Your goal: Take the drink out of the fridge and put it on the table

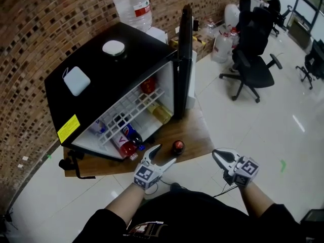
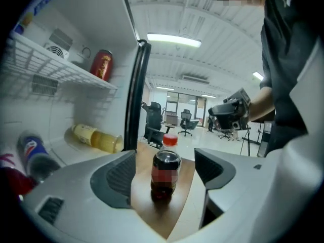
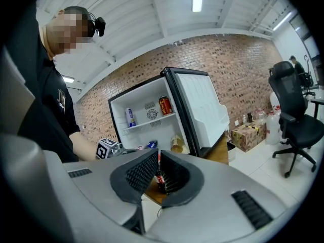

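Note:
A small cola bottle point(image 1: 177, 147) with a red cap stands upright on the wooden table point(image 1: 197, 135), in front of the open black mini fridge point(image 1: 101, 80). My left gripper point(image 1: 166, 154) is open just on the near side of it. In the left gripper view the bottle point(image 2: 166, 173) stands between the spread jaws, and the pads point(image 2: 119, 173) do not touch it. My right gripper point(image 1: 216, 155) hovers off the table's right corner, shut with nothing in it. Through the slit of the right gripper point(image 3: 158, 158) the bottle point(image 3: 160, 178) shows far off.
The fridge door point(image 1: 185, 59) stands open at the right. Inside are a red can point(image 1: 148, 85) on the wire shelf, a yellow bottle point(image 1: 161, 113) and several lying bottles point(image 1: 129, 134). A water jug point(image 1: 132, 4) stands behind; office chairs point(image 1: 253, 65) stand at the far right.

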The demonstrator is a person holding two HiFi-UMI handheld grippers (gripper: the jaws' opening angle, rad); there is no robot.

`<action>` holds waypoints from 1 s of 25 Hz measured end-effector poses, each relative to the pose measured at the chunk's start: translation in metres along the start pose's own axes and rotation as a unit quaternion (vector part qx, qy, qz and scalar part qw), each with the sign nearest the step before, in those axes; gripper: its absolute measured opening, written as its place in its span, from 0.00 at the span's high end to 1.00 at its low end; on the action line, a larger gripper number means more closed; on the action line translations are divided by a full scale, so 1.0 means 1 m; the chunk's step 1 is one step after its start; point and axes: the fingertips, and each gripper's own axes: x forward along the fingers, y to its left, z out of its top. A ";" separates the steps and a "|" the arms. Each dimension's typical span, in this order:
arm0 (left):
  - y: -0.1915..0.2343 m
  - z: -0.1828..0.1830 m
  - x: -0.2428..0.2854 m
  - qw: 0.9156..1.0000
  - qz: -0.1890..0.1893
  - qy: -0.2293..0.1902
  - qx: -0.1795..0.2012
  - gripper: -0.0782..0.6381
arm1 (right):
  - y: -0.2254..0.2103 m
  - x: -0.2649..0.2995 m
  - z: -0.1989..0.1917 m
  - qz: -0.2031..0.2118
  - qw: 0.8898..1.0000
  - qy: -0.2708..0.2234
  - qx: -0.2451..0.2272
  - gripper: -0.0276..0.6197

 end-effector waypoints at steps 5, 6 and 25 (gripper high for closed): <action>0.008 0.054 -0.095 0.997 0.018 -0.057 -0.054 0.53 | 0.021 0.012 0.023 0.006 1.000 -0.004 -0.021 0.91; 0.010 0.065 -0.118 0.995 0.022 -0.069 -0.063 0.57 | 0.030 0.017 0.027 0.010 1.000 -0.005 -0.024 0.91; 0.110 0.044 -0.385 0.985 0.085 -0.102 -0.109 0.88 | 0.219 0.185 0.016 0.091 0.995 0.012 -0.048 0.96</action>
